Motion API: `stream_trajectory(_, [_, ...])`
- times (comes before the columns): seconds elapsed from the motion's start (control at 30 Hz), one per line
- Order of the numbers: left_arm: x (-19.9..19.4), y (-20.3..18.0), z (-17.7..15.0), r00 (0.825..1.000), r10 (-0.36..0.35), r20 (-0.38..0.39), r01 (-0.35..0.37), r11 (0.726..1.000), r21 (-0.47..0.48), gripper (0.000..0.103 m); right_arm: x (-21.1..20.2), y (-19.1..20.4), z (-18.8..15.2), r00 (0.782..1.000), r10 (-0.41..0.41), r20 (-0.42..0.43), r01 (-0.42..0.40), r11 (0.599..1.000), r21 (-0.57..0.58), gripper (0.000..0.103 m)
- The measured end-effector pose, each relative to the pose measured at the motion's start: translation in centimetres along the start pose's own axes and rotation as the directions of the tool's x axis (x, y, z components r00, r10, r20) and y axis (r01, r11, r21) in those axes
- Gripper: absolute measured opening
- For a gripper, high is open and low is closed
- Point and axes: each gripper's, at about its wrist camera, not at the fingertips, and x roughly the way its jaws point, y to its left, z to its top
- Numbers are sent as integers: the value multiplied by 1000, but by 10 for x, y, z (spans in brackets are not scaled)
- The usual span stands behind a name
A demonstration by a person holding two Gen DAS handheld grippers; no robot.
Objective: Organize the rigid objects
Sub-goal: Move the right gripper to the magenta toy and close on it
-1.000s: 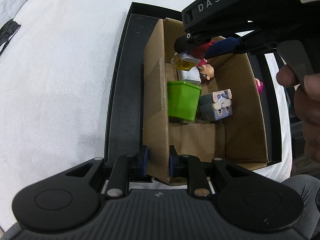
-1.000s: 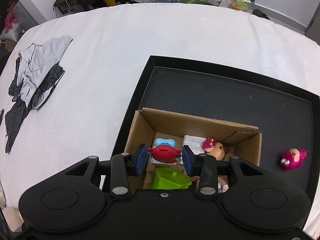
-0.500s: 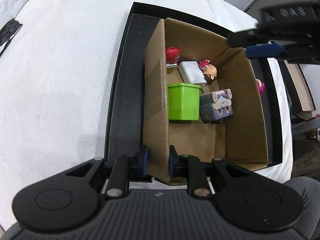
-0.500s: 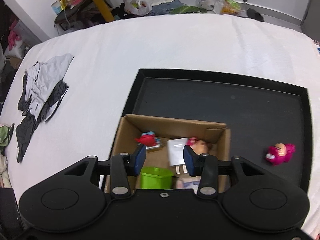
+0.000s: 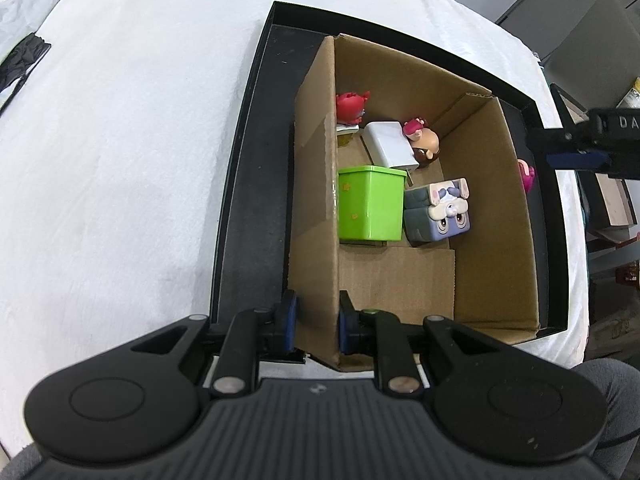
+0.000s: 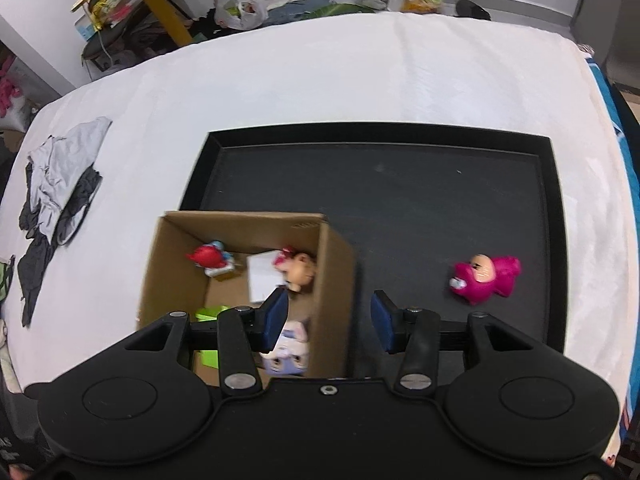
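The near wall of the cardboard box [image 5: 316, 240] is clamped between the pads of the left gripper [image 5: 314, 320], with the black tray [image 5: 248, 208] rim just outside. The right gripper [image 6: 329, 320] is held wide apart and empty, straddling the box's right wall. The pink toy [image 6: 486, 278] lies ahead and to the right on bare tray floor, well apart from box and rim.

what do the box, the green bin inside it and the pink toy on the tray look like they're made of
Box: corrugated cardboard, matte brown; fluting shows at a cut edge. Green bin: probably hard plastic, smooth, even colour with a slight sheen. Pink toy: likely moulded plastic or vinyl, glossy highlights on it; which one can't be told.
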Motion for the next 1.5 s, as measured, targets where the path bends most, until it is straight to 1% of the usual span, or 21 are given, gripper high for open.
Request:
stream_trajectory(0.23, [1, -1, 1, 1000, 4, -1, -4, 1000, -2, 18, -2, -25, -2, 1000, -2, -2, 2, 1000, 21, 48])
stream_trajectory(0.37, [-1, -2, 0, 1000, -3, 11, 3, 1000, 2, 19, -3, -41, 0, 1000, -10, 5, 10, 999, 34, 56])
stream_trajectory(0.47, [-1, -2, 0, 1000, 2, 7, -2, 1000, 0, 19, -1, -54, 1, 1000, -15, 4, 15, 999, 50, 60])
stream_trajectory(0.73, [-1, 0, 1, 1000, -5, 15, 5, 1000, -14, 19, 11, -83, 3, 999, -44, -12, 45, 997, 68, 62])
stream_trajectory(0.77, [-1, 1, 1, 1000, -5, 15, 5, 1000, -15, 19, 13, -86, 3, 999, -48, -15, 49, 997, 67, 63])
stream_trajectory(0.8, [-1, 1, 1, 1000, -5, 15, 5, 1000, -16, 19, 15, -89, 4, 998, -54, -19, 55, 996, 66, 66])
stream_trajectory(0.97, [-1, 2, -1, 1000, -10, 17, 11, 1000, -26, 19, 27, -99, 7, 996, -71, -44, 73, 996, 55, 74])
stream_trajectory(1.17, [-1, 4, -2, 1000, -9, 13, 9, 999, -40, 19, 44, -107, 11, 995, -80, -67, 83, 995, 53, 78])
stream_trajectory(1.5, [-2, 5, -2, 1000, -1, 14, 2, 999, -42, 19, 77, -115, 13, 988, -104, -113, 110, 993, 50, 79])
